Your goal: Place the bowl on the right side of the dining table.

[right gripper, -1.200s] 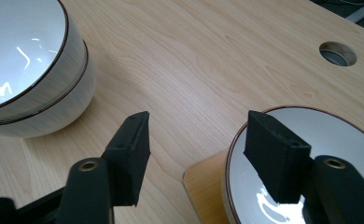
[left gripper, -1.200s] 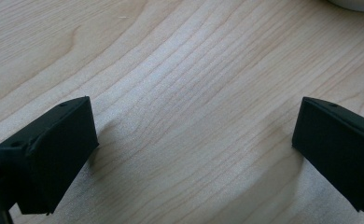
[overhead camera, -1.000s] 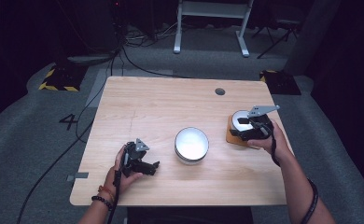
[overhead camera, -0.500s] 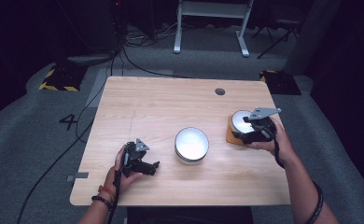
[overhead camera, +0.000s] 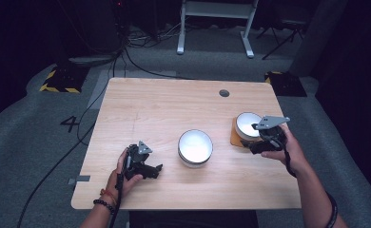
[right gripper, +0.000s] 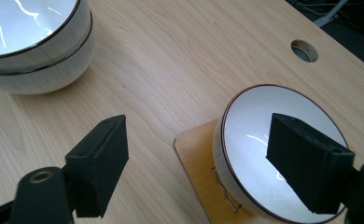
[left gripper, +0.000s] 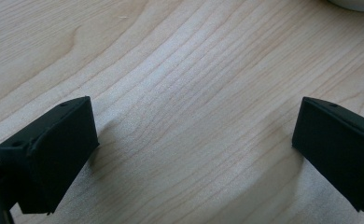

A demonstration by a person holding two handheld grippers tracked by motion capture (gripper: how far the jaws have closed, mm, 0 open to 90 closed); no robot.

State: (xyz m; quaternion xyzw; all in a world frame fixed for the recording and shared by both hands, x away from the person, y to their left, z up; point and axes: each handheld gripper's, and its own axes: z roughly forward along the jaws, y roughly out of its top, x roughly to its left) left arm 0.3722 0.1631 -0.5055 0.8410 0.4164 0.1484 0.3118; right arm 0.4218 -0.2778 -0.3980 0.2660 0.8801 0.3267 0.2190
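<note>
A small white bowl point(overhead camera: 247, 124) with a dark rim sits on a thin wooden coaster point(overhead camera: 234, 136) at the table's right. My right gripper point(overhead camera: 253, 145) hovers just in front of it, open; its jaws have just been opening. In the right gripper view the bowl point(right gripper: 255, 135) and coaster point(right gripper: 196, 156) lie below the spread right gripper point(right gripper: 199, 128), and neither pad touches them. Two stacked white bowls point(overhead camera: 195, 146) stand mid-table. My left gripper point(overhead camera: 156, 169) rests low on the wood at the front left, open and empty, as the left gripper point(left gripper: 194, 121) also appears in its own view.
The stacked bowls point(right gripper: 31, 46) stand to the left of the right gripper's jaws. A round cable hole point(overhead camera: 224, 93) is in the table's far right part. Bare wood point(overhead camera: 164, 109) spreads across the left and back of the table. Cables and a stand lie on the floor beyond.
My right gripper has drawn back from the small bowl toward the table's right front, and its jaws stand wider. The bowl stays on the coaster. The left gripper has not moved.
</note>
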